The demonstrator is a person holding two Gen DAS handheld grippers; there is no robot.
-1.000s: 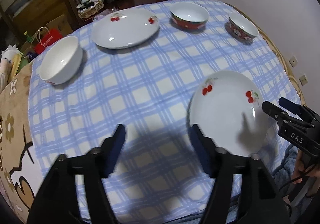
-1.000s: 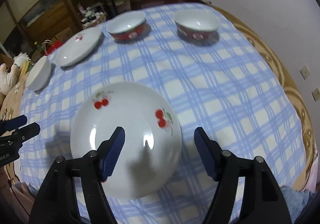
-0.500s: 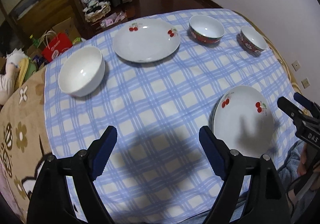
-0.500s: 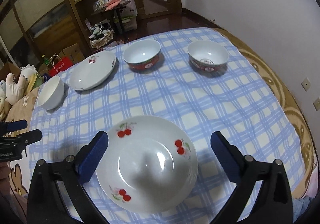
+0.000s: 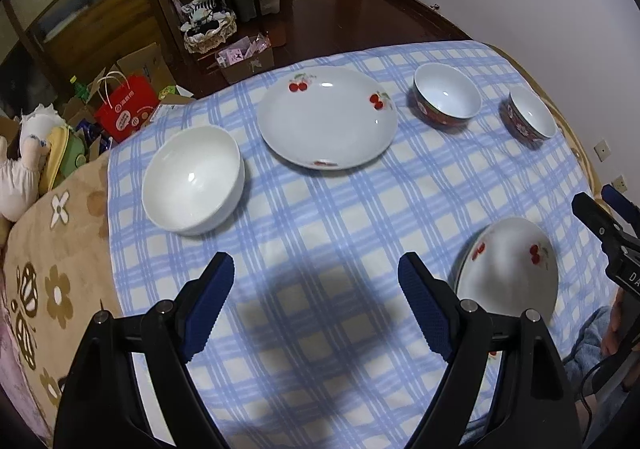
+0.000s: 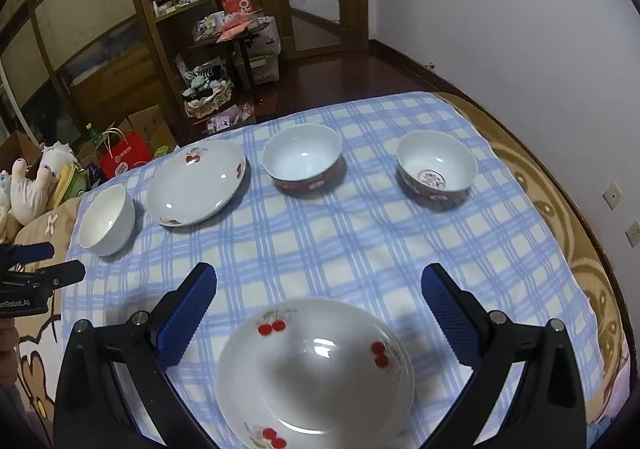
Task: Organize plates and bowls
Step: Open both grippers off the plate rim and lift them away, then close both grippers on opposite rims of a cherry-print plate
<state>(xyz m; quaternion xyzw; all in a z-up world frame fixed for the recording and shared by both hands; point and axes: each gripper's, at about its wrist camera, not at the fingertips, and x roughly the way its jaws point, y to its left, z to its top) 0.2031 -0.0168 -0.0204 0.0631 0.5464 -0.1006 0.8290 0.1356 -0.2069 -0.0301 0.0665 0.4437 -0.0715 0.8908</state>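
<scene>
Left wrist view: the left gripper [image 5: 316, 303] hangs jaws wide, empty, over the blue checked tablecloth [image 5: 320, 217]. Beyond it, a plain white ceramic bowl [image 5: 193, 180] sits left of the far cherry-printed white plate [image 5: 327, 117], seemingly awaiting sorting.

Right wrist view: the right gripper [image 6: 320, 315], jaws wide and empty, frames the near cherry-printed white plate [image 6: 316, 373], likely lining up a grasp; two red-sided bowls [image 6: 303, 165] stand behind it.

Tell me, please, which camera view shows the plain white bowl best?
The left wrist view: the plain white bowl sits large and near, its rim and inside fully visible. The right wrist view shows it small near the left edge, beside the cherry plate.
</scene>
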